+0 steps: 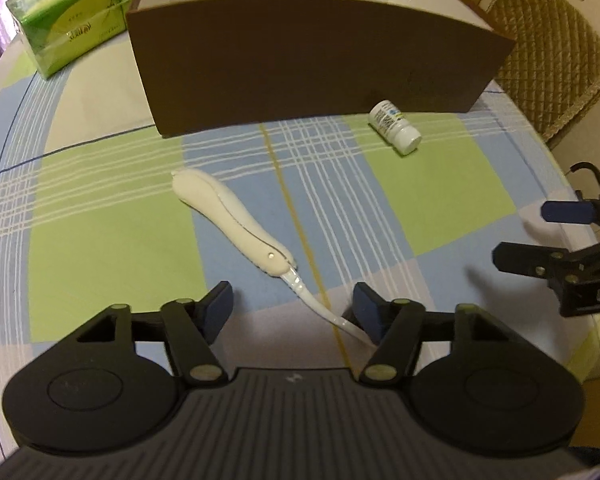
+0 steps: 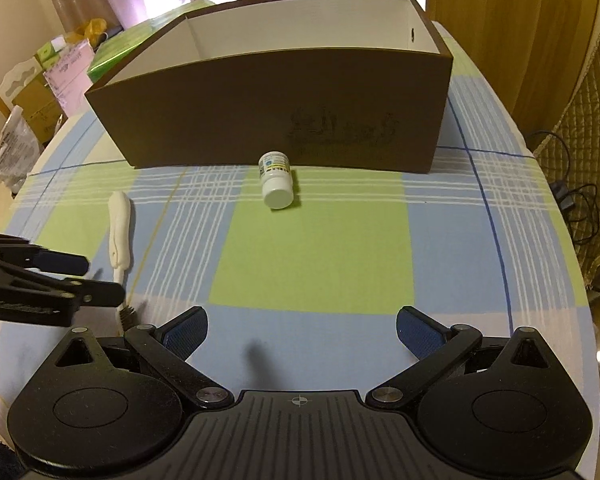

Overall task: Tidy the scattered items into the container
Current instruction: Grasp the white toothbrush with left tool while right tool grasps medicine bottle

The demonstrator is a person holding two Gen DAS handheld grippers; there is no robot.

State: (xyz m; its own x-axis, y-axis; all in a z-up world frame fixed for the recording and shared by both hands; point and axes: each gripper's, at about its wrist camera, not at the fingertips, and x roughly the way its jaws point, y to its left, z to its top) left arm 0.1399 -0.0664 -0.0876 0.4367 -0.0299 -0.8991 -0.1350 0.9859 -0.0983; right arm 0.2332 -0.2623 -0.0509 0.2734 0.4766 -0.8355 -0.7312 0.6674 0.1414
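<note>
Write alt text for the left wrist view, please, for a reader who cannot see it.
The left claw hangs open over a checked tablecloth, its pads either side of the thin white end of a cream brush lying flat. Beyond stand a brown box, a small white bottle on its side and a green tissue pack; the right claw enters at right.

Both wrist cams low, facing box (image 1: 300,68)
</note>
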